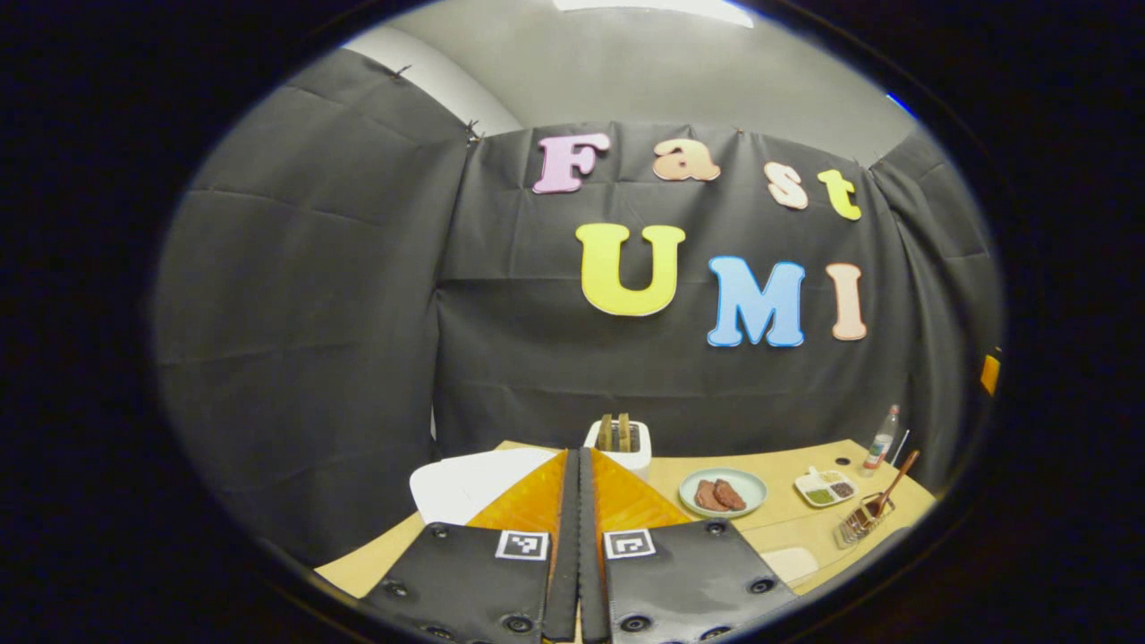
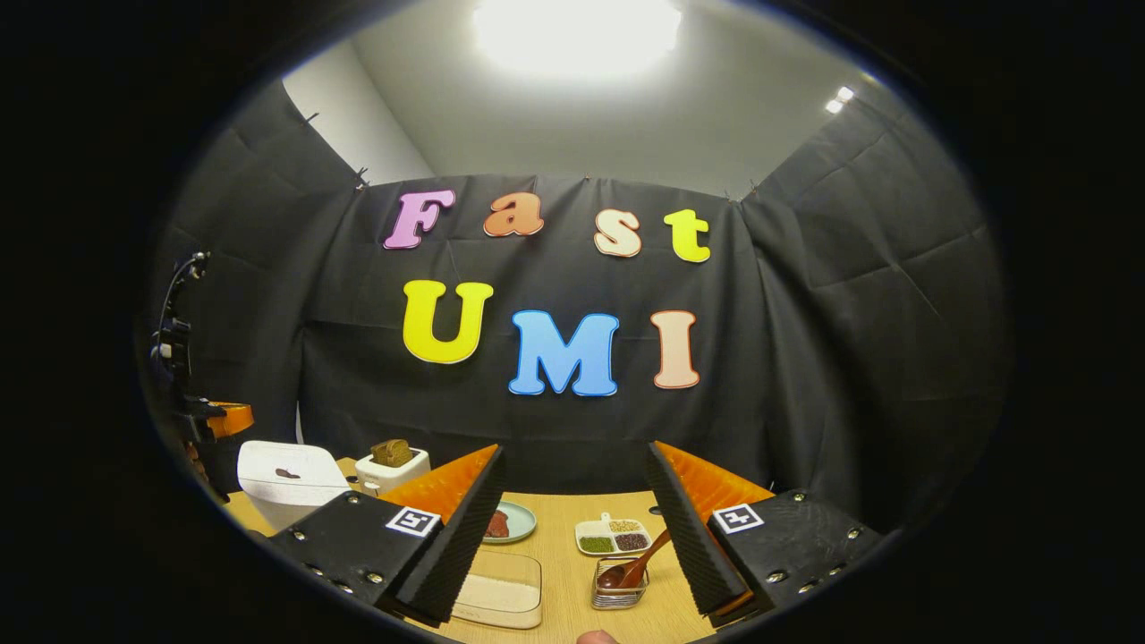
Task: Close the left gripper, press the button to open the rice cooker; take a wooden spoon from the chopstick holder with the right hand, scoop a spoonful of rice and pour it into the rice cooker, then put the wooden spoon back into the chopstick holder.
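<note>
On a wooden worktop [image 2: 572, 537], the left tool [image 1: 579, 501] is fully closed and empty above the white rice cooker [image 1: 470, 483], the right tool [image 2: 572, 528] gapes wide and empty — the wooden spoon [image 2: 631, 565] rests in its chopstick holder [image 2: 617, 586] at 6 o'clock between the fingers, the rice container [image 2: 501, 586] at 7.

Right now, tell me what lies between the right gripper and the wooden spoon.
Nothing: in the right gripper view, the open right gripper frames the wooden spoon in the chopstick holder, with bare table between.
</note>
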`<state>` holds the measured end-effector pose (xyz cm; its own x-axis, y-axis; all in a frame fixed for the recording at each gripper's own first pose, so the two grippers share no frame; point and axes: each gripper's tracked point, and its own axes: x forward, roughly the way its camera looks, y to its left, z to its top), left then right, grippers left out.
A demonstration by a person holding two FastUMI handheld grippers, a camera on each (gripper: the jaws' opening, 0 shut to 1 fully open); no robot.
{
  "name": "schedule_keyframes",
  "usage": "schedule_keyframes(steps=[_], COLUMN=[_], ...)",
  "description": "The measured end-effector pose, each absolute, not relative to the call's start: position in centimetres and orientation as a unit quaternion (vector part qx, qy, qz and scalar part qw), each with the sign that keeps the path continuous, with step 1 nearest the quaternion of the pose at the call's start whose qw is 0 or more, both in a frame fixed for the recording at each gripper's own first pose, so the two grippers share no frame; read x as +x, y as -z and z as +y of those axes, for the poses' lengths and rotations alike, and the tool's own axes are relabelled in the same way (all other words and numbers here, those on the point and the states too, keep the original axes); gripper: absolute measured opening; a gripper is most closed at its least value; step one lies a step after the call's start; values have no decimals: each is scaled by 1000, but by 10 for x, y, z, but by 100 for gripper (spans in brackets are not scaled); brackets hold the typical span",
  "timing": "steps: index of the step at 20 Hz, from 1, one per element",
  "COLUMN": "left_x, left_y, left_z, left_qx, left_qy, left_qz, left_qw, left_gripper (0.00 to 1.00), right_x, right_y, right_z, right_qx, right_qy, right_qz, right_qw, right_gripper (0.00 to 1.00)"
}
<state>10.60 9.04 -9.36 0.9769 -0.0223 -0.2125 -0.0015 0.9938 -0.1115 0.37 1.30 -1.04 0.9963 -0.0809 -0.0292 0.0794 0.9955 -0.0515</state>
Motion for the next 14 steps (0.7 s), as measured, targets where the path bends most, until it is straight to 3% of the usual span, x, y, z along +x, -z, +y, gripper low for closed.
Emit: schedule_keyframes(steps=[14], left_x=[155], left_y=[209], left_z=[106], left_qx=[-86], left_qy=[19], left_qz=[220], left_qw=[972], left_gripper=[9], right_x=[-16], right_y=[10], right_z=[18], right_qx=[-53], right_qy=[85], right_qz=[23], right_qw=[995], right_gripper=[95])
